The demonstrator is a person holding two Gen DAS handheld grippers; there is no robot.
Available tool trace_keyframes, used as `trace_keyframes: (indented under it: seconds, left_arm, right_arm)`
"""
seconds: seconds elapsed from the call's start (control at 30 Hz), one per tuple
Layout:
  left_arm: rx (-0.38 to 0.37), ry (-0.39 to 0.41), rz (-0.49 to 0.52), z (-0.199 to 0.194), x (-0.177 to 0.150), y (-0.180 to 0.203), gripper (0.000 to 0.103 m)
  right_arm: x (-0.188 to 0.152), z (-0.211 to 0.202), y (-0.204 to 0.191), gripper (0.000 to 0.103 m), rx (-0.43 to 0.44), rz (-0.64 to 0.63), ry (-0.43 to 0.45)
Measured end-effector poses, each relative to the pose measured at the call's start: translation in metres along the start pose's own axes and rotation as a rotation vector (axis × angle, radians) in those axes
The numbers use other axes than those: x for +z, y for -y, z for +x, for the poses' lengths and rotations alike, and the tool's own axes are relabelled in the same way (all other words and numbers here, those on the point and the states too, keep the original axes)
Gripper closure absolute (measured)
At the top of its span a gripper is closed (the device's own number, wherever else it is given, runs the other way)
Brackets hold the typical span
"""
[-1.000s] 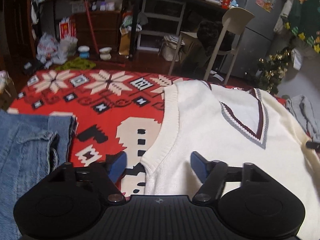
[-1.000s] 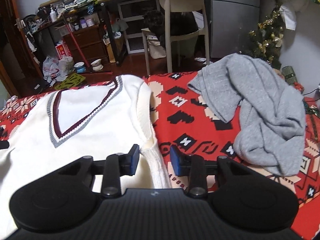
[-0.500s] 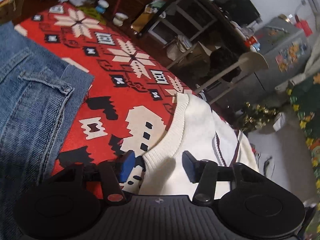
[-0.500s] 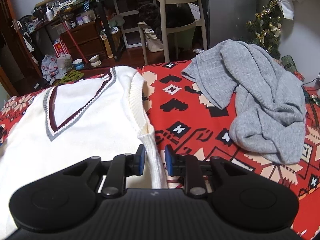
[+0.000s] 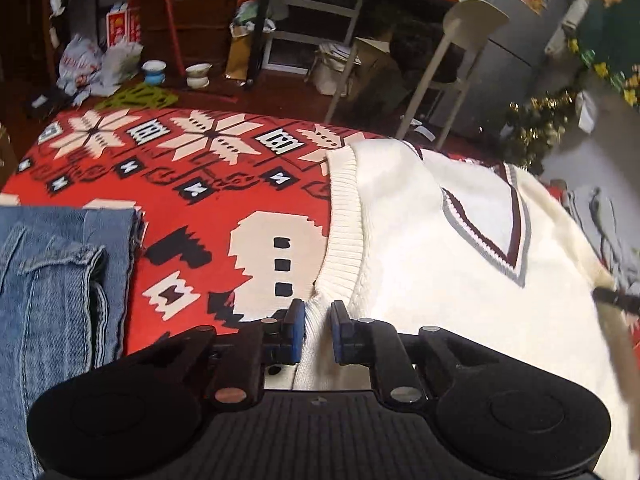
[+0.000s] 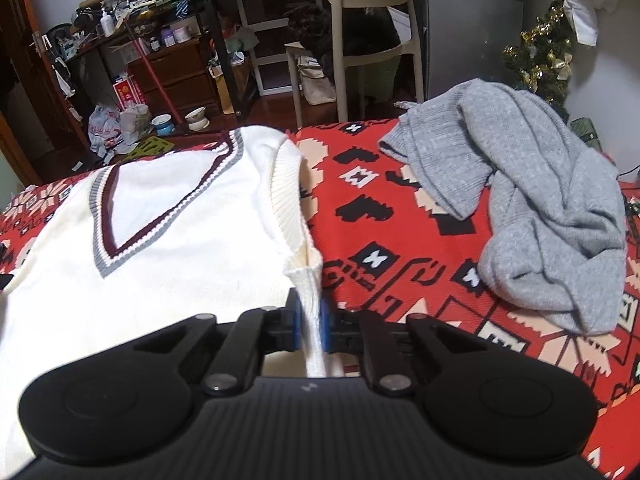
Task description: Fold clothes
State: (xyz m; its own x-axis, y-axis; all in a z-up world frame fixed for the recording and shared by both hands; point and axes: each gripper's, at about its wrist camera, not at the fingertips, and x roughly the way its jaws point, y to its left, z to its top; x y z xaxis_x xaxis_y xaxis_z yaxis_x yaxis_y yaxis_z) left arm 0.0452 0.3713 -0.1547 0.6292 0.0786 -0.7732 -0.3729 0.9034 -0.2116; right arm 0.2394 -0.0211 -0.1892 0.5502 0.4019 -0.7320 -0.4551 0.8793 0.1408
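On the red patterned blanket, left wrist view:
Vest: cream knit vest (image 5: pixel 420 248) lies flat, front side up, on the blanket (image 5: pixel 208 208), filling the right half of the picture.
Heading: its V-neck trim (image 5: pixel 484 236) opens toward the far edge and the tip of the V comes back toward the camera, so the long axis runs from the camera away toward the chair (image 5: pixel 452 64).
Left gripper: the left gripper (image 5: pixel 318 330) has its blue pads nearly together, pinched on the vest's side seam just below the ribbed armhole (image 5: pixel 342 224).
Neighbour: folded blue jeans (image 5: pixel 52 280) lie to the left, apart from the vest.
Far edge: at the right border a dark finger tip touches the vest's other side, too blurred to read further.

Over the same blanket, right wrist view:
Vest: the vest (image 6: pixel 168 240) fills the left half, neck end far, hem end under the camera.
Right gripper: the right gripper (image 6: pixel 309 326) is clamped tight on the vest's side seam, a narrow ridge of knit standing between the pads, just below the other armhole (image 6: pixel 290 196).
Neighbour: a crumpled grey sweater (image 6: pixel 536 192) sits to the right, well apart from the vest.
Background: the chair (image 6: pixel 368 12) and a cluttered desk (image 6: pixel 160 8) stand beyond the blanket (image 6: pixel 400 248).
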Motion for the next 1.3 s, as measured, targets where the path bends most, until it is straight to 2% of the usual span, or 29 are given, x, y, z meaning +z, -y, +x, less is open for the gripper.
trace_keyframes:
  seconds: [0.07, 0.13, 0.2, 0.27, 0.33, 0.4, 0.47, 0.53, 0.57, 0.63, 0.67, 0.77, 1.0, 1.13, 1.2, 1.3]
  left_arm:
    - [0.028, 0.013, 0.042, 0.000, -0.002, 0.003, 0.095]
    - [0.098, 0.050, 0.101, 0.000, -0.002, 0.011, 0.097]
    - [0.137, 0.087, 0.124, -0.002, -0.003, 0.010, 0.097]
    - [0.135, 0.082, 0.111, 0.002, -0.005, 0.006, 0.097]
    - [0.156, 0.098, 0.169, 0.003, -0.008, 0.013, 0.097]
    - [0.172, 0.105, 0.209, 0.002, -0.010, 0.018, 0.097]
    - [0.165, 0.107, 0.210, -0.001, -0.010, 0.018, 0.093]
    - [0.163, 0.113, 0.196, -0.004, -0.009, 0.016, 0.091]
    - [0.153, 0.118, 0.181, -0.005, -0.009, 0.015, 0.091]
    - [0.141, 0.119, 0.159, -0.006, -0.010, 0.012, 0.089]
    - [0.139, 0.116, 0.152, -0.006, -0.010, 0.012, 0.089]
    - [0.141, 0.103, 0.136, -0.002, -0.011, 0.011, 0.089]
    - [0.116, 0.100, 0.098, -0.005, -0.006, 0.004, 0.088]
    - [0.082, 0.119, 0.098, -0.016, 0.010, 0.002, 0.088]
    - [0.060, 0.126, 0.096, -0.017, 0.023, 0.001, 0.088]
    - [0.021, 0.134, 0.093, -0.011, 0.049, 0.004, 0.088]
  right_arm:
    - [0.002, -0.001, 0.006, 0.096, -0.009, 0.013, 0.009]
    - [0.003, 0.001, 0.017, 0.096, -0.003, 0.046, 0.009]
    - [0.002, 0.005, 0.029, 0.096, 0.011, 0.099, 0.012]
    - [0.003, 0.005, 0.033, 0.095, 0.026, 0.119, 0.014]
    - [0.004, 0.004, 0.034, 0.094, 0.031, 0.118, 0.014]
    - [0.004, 0.001, 0.032, 0.086, 0.028, 0.102, 0.018]
    - [0.005, -0.007, 0.032, 0.081, 0.033, 0.104, 0.038]
    - [0.005, -0.015, 0.033, 0.081, 0.038, 0.103, 0.060]
    - [0.006, -0.017, 0.033, 0.082, 0.039, 0.094, 0.063]
    - [0.007, -0.020, 0.033, 0.093, 0.039, 0.068, 0.060]
    - [0.008, -0.020, 0.033, 0.095, 0.035, 0.056, 0.056]
    - [0.008, -0.016, 0.033, 0.095, 0.016, 0.038, 0.041]
    - [0.015, -0.022, 0.043, 0.094, 0.031, 0.071, 0.033]
    - [0.023, -0.026, 0.049, 0.093, 0.042, 0.085, 0.034]
    - [0.039, -0.033, 0.051, 0.087, 0.054, 0.078, 0.050]
    - [0.068, -0.035, 0.051, 0.086, 0.079, 0.055, 0.068]
